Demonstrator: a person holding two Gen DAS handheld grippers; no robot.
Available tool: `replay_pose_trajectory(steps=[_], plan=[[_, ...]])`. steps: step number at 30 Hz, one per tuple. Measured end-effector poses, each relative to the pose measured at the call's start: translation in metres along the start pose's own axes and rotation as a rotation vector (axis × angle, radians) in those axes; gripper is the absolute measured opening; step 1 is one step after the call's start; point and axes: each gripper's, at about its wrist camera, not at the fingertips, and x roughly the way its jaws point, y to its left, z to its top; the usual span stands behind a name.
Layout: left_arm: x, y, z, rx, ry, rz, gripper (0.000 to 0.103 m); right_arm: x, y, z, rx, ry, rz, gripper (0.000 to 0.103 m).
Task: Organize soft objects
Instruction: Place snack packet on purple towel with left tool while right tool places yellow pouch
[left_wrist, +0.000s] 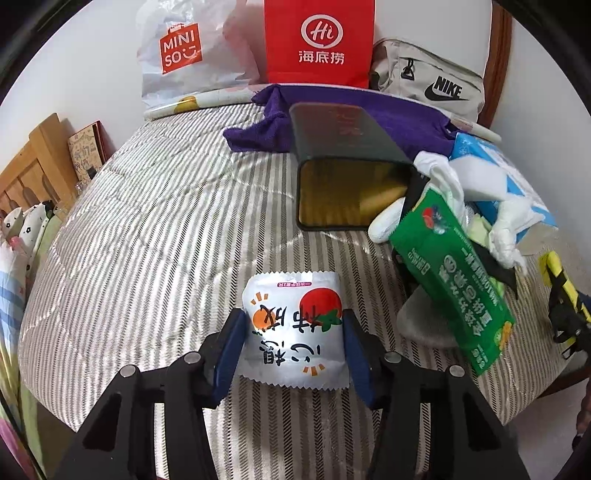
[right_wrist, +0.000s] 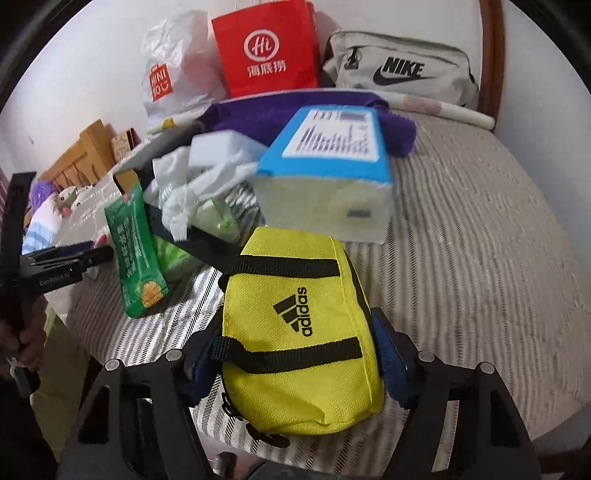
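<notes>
Left gripper (left_wrist: 293, 341): closed on the white snack packet (left_wrist: 293, 328), lower centre of frame.
Right gripper (right_wrist: 295, 354): clamped on the yellow pouch (right_wrist: 299, 332), lower centre.
Green sachet (left_wrist: 450, 288): right of centre, tilted.
Dark tin (left_wrist: 343, 166): centre, on its side.
Red bag (left_wrist: 319, 40): top centre.

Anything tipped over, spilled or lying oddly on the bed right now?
Yes. The dark tin lies on its side, its open mouth facing the camera, apparently empty. Beside its mouth, a loose pile: green packet, white cloth and blue box heaped unevenly on the striped bedcover.
</notes>
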Motion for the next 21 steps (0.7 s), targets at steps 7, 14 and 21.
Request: replay_pose_trajectory(steps=[7,14,21], plan=[[-0.027,0.01,0.02,-0.036,-0.043,-0.044,0.048,-0.033,-0.004,0.026,0.018,-0.056,0.06,0.071],[-0.045,0.013,0.049,-0.04,-0.077,-0.086,0.048,-0.048,-0.005,0.061,-0.002,-0.11,0.057,0.071],[-0.047,0.011,0.086,-0.054,-0.097,-0.094,0.048,-0.046,-0.002,0.1,-0.032,-0.143,0.05,0.071]])
